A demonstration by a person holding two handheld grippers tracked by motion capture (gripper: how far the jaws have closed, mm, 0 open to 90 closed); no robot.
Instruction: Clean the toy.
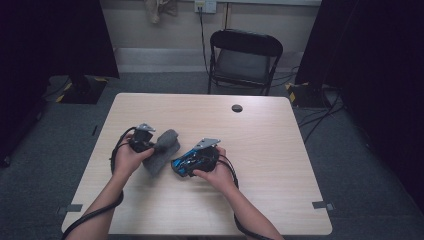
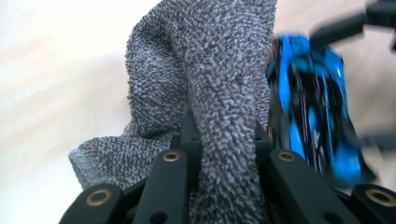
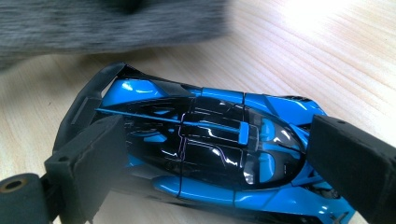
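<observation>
While both hands rested low over the counter [image 1: 280, 150], the work looked barely under way: the toy car and the cloth were each in hand, but no wiping showed yet.

Nearest the person, the right gripper [image 1: 192, 161] had its fingers [image 3: 88, 158] closed around the blue and black toy car [image 3: 219, 149], one pad at the tail and one at the nose, so the car lay held lengthwise just above the wood. That car serves as the landmark here.

Just to the left of the car, the left gripper [image 1: 141, 140] had its fingers [image 2: 170, 182] clamped tight on a fold of the grey terry cloth [image 2: 205, 74]. The cloth bunched up between the jaws and hung loose beyond them, one hemmed corner drooping toward the counter. Its far edge stood right beside the car's flank; whether it touched the paint I could not tell.

By my judgement, gripping both things was done. What remained was bringing the cloth onto the car's body and rubbing it over.

Well beyond the car, past a round grommet hole [image 1: 237, 108] in the counter, a black folding chair [image 1: 245, 60] stood against the wall.
</observation>
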